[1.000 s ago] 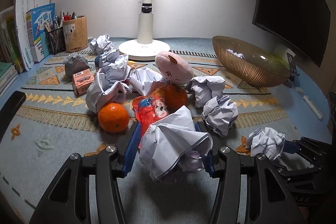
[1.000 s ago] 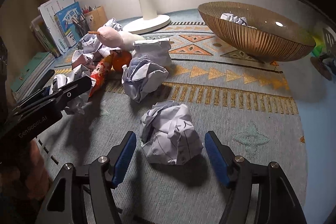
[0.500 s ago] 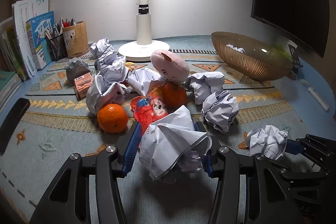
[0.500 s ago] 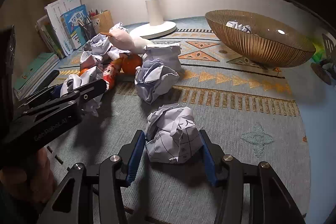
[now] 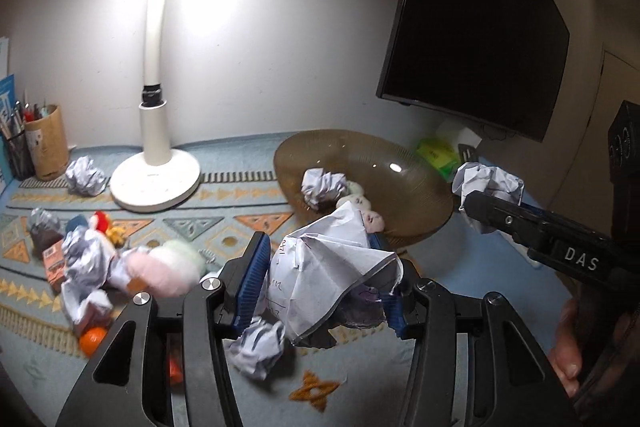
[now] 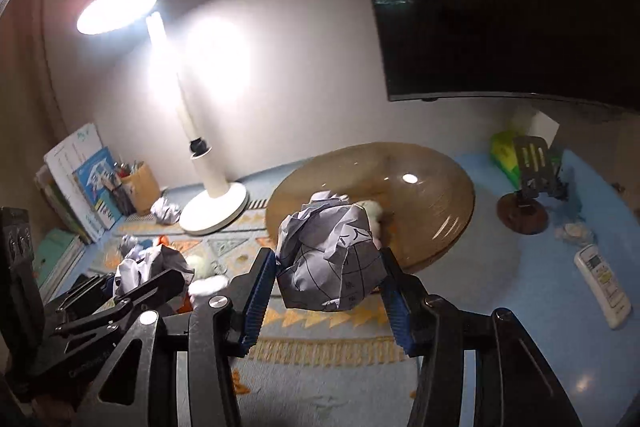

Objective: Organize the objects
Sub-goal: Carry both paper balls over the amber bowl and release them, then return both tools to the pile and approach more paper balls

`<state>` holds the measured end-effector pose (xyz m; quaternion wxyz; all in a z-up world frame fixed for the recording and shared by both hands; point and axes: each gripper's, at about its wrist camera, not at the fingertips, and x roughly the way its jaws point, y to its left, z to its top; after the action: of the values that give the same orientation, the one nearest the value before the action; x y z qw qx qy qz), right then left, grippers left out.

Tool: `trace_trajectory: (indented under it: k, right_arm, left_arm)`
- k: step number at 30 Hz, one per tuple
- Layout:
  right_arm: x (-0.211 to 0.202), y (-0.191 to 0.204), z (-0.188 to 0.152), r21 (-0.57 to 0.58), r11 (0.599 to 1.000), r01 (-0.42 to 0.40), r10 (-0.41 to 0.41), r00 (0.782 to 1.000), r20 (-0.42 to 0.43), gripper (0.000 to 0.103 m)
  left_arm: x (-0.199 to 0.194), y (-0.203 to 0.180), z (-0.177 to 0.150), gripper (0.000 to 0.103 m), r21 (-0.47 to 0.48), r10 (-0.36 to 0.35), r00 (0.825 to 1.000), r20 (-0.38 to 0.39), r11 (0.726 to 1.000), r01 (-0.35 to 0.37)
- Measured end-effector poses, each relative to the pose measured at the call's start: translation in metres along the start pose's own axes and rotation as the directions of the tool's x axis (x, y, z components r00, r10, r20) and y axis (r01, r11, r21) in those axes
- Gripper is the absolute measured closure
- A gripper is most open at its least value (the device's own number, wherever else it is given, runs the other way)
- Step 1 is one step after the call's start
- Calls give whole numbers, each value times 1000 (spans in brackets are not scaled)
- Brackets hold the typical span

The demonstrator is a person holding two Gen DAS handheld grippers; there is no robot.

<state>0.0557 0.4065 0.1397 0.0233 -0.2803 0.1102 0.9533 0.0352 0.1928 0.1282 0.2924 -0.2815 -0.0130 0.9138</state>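
My left gripper (image 5: 320,255) is shut on a large crumpled sheet of paper (image 5: 328,279), held in the air above the patterned mat. My right gripper (image 6: 328,267) is shut on a rounder paper ball (image 6: 332,259), also off the mat. Both point toward the amber ribbed bowl (image 5: 412,179), which holds one paper ball (image 5: 324,187) and a small pale toy. In the left wrist view the right gripper (image 5: 480,195) hangs at the bowl's right rim with its ball (image 5: 488,179). In the right wrist view the left gripper (image 6: 156,275) sits low on the left.
A white lamp (image 5: 156,183) stands behind the mat and a dark monitor (image 5: 472,27) hangs over the bowl. Paper balls, a pink plush (image 5: 160,271), an orange (image 5: 92,339) and a small box lie left. A remote (image 6: 604,287) and phone stand (image 6: 528,187) are right.
The right gripper closed on its paper ball. Both grippers then rose off the mat with their paper and swung toward the bowl, which now looks much nearer.
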Motion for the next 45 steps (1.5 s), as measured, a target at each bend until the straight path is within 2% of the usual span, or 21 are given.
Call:
trace_trajectory:
  k: [5,7,8,9,10,11,12,14,19,22,25,27,29,30,32,33,36,39,40,42,45]
  right_arm:
    - [33,-18,34,39,995,91,-91,996,-1,50]
    - [45,-27,42,68,993,94,-94,996,-5,48]
    - [50,-31,44,72,993,90,-90,996,-3,46]
    - [56,-34,46,66,994,91,-90,996,-6,39]
    - [62,-37,47,61,992,111,-110,994,-17,31]
    - [68,-41,47,64,987,148,-146,989,-38,25]
    - [72,-47,46,78,983,167,-163,985,-54,20]
    - [73,-59,40,122,983,140,-132,989,-71,20]
    - [60,-51,17,137,989,58,-46,995,-92,20]
    - [45,-28,4,129,991,-45,55,995,-80,20]
    - [30,4,-10,98,988,-121,127,990,-55,20]
    - [22,27,-21,62,987,-151,152,988,-12,20]
    - [17,50,-36,15,990,-142,141,988,61,20]
    - [15,61,-44,-13,992,-127,127,986,109,20]
    - [19,86,-58,-90,995,-50,63,986,152,20]
    - [25,97,-63,-134,991,-21,40,989,141,20]
    - [36,113,-77,-194,980,-31,52,994,101,20]
    - [42,119,-89,-232,973,-11,37,993,109,20]
    - [45,120,-92,-246,969,3,26,993,115,20]
    - [50,119,-99,-258,966,22,9,993,119,20]
    - [56,120,-103,-269,963,22,4,996,94,19]
  left_arm:
    - [47,-12,39,55,-26,-36,999,1,999,36]
    - [61,-15,49,54,-55,-61,998,3,997,61]
    - [68,-17,53,51,-56,-68,998,3,996,68]
    - [75,-19,55,45,-56,-57,998,5,997,57]
    - [81,-21,57,26,-55,-42,999,6,998,42]
    - [87,-19,57,15,-57,-22,1000,6,998,22]
    - [93,-18,57,10,-53,-20,1000,-7,998,20]
    - [99,-16,56,8,-45,-41,998,-48,998,39]
    - [60,-5,40,8,-45,-41,999,-18,998,40]
    - [18,11,23,8,-62,-23,999,26,998,24]
    - [-27,39,1,7,-101,47,996,71,994,-40]
    - [-56,61,-19,4,-131,149,983,105,982,-135]
    - [-77,88,-35,2,-181,257,960,111,955,-235]
    - [-84,100,-44,2,-188,320,941,112,936,-296]
    - [-85,121,-57,2,-160,481,872,93,872,-463]
    - [-83,132,-62,2,-155,511,857,67,854,-497]
    - [-84,162,-78,2,-207,525,851,33,836,-508]
    - [-84,178,-90,2,-262,511,859,28,833,-487]
    - [-82,181,-92,2,-268,517,855,25,828,-493]
    - [-72,182,-97,2,-254,561,828,-8,800,-544]
    - [-63,184,-97,2,-239,552,832,-46,803,-546]
